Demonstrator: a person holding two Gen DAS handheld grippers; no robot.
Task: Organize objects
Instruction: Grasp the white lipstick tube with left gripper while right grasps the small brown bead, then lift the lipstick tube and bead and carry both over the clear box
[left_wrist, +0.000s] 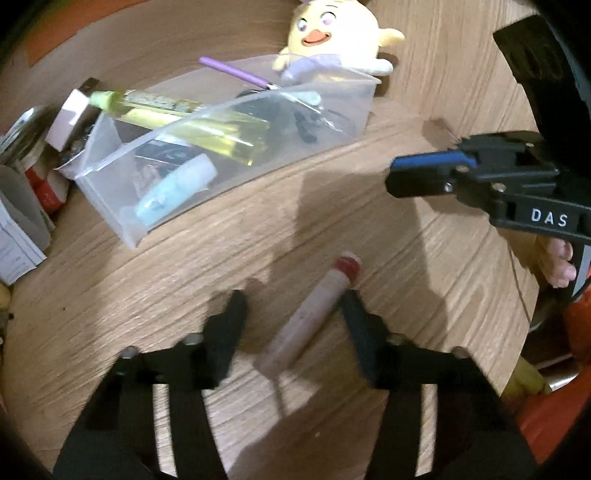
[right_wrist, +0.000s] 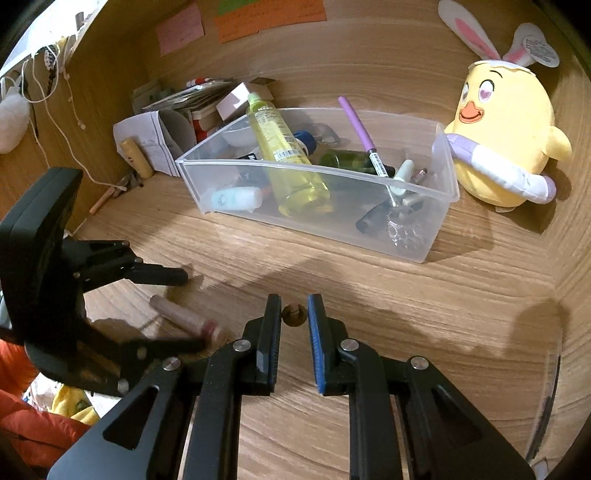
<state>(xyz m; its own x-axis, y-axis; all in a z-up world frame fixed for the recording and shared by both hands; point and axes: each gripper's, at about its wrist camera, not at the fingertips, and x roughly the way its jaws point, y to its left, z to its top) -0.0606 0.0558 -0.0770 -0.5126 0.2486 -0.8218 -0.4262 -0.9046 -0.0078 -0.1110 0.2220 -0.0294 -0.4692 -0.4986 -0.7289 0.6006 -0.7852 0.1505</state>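
A pale pink tube with a red cap (left_wrist: 314, 314) lies on the wooden desk between the fingers of my left gripper (left_wrist: 293, 299). It rests against the right finger, the left finger stands apart, and the jaws are open. The right wrist view shows the same tube (right_wrist: 181, 315) inside the left gripper (right_wrist: 194, 310). My right gripper (right_wrist: 293, 306) is shut with a small round brown piece (right_wrist: 293, 315) pinched between its tips. It hovers to the right of the tube as the right gripper (left_wrist: 389, 179). A clear plastic bin (right_wrist: 332, 229) behind holds a yellow bottle (right_wrist: 284, 155), a purple pen (right_wrist: 358, 129) and several small items.
A yellow chick plush (right_wrist: 506, 129) sits right of the bin (left_wrist: 258, 166). Boxes and papers (right_wrist: 162, 129) pile up at the back left, with a white cable (right_wrist: 62, 122) down the side wall. Orange fabric (right_wrist: 22, 417) lies at the near left. A person's finger (left_wrist: 561, 266) grips the right tool.
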